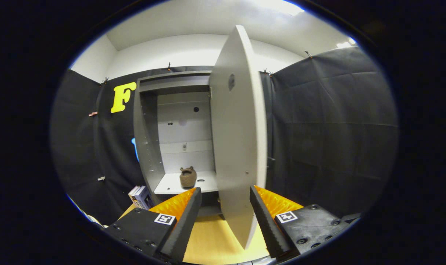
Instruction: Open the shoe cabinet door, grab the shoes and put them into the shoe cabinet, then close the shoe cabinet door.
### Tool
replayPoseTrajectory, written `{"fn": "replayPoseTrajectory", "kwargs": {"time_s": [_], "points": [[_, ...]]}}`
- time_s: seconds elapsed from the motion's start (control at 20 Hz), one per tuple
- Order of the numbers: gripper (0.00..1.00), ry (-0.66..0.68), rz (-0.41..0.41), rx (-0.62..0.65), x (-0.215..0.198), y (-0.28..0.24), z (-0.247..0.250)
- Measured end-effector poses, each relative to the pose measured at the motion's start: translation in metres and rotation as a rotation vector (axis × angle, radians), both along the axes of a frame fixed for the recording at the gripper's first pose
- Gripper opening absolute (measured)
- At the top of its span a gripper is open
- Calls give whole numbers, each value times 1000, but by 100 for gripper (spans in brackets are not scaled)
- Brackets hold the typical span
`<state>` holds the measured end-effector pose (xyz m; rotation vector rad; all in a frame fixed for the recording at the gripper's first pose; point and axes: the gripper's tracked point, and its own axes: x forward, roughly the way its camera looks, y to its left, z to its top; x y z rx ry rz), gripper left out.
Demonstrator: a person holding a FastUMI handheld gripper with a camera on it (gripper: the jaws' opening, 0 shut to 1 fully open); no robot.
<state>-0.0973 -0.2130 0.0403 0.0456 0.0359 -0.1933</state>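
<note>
The grey shoe cabinet (pixel 148 140) stands against the booth wall with its door (pixel 237 129) swung out towards me, almost edge-on. A brown fuzzy shoe (pixel 188 176) sits upright on the white lower shelf (pixel 169 187) inside. My gripper (pixel 225 190) is open, and the door's free edge stands between the two fingers. The right finger (pixel 261 213) lies close against the door's outer side. The left finger (pixel 188 217) is a gap away from the inner face. The shoe is beyond the left finger, deeper in the cabinet.
A few books (pixel 140 197) stand on the floor by the cabinet's left foot. A pale wooden surface (pixel 211 239) lies under the fingers. Black cloth walls close in left and right of the cabinet.
</note>
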Motion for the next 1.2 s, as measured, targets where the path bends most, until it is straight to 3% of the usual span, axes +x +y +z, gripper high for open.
{"fn": "replayPoseTrajectory", "kwargs": {"time_s": [0.2,0.45,0.95,1.2], "points": [[99,-5,-39,-11,-17,-42,1],[98,-1,-48,-6,-8,-90,-4],[98,56,107,32,56,-109,-29],[98,44,134,25,60,-108,-28]]}}
